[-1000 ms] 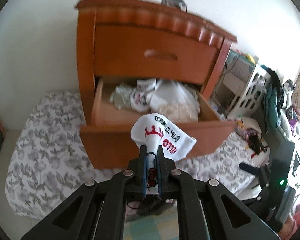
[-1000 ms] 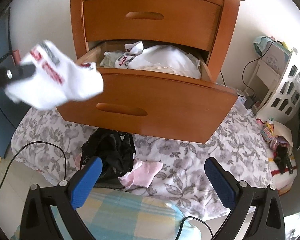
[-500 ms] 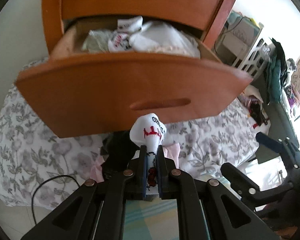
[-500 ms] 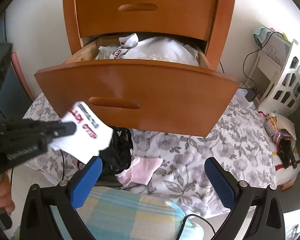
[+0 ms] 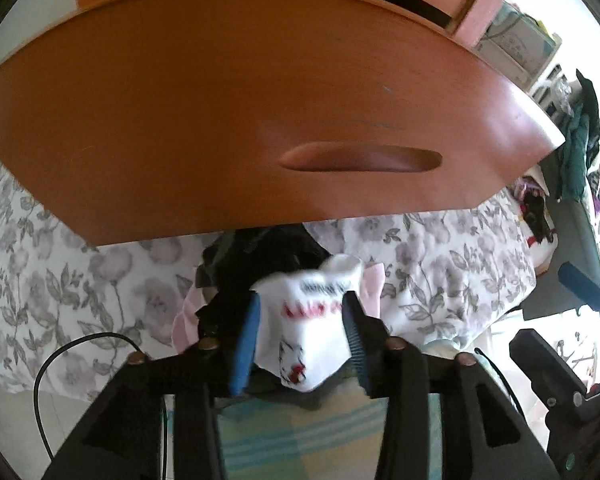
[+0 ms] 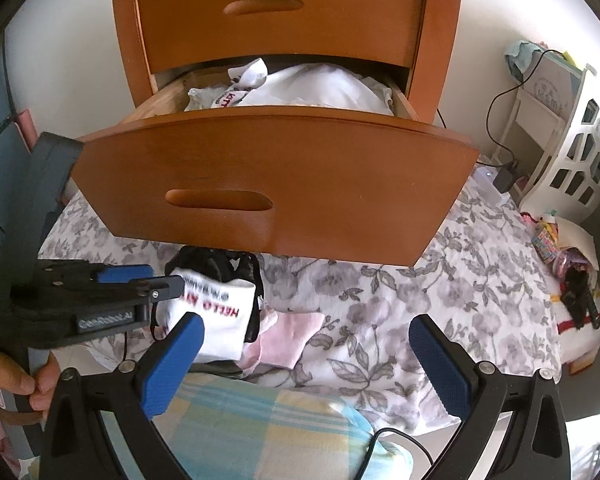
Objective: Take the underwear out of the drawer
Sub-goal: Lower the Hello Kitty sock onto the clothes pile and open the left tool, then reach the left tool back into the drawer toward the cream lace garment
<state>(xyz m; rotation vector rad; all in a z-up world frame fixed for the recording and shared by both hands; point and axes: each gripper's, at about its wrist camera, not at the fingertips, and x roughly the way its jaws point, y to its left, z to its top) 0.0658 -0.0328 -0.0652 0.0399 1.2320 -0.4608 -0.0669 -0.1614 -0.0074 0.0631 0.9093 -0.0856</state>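
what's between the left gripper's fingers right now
A white printed garment lies between the fingers of the left gripper, which have opened; the left wrist view shows it.

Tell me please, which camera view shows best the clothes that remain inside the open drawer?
The right wrist view. It looks down over the drawer front, so the white clothes piled inside are visible, including a piece with red lettering. In the left wrist view the drawer front fills the frame from below and hides the contents almost completely.
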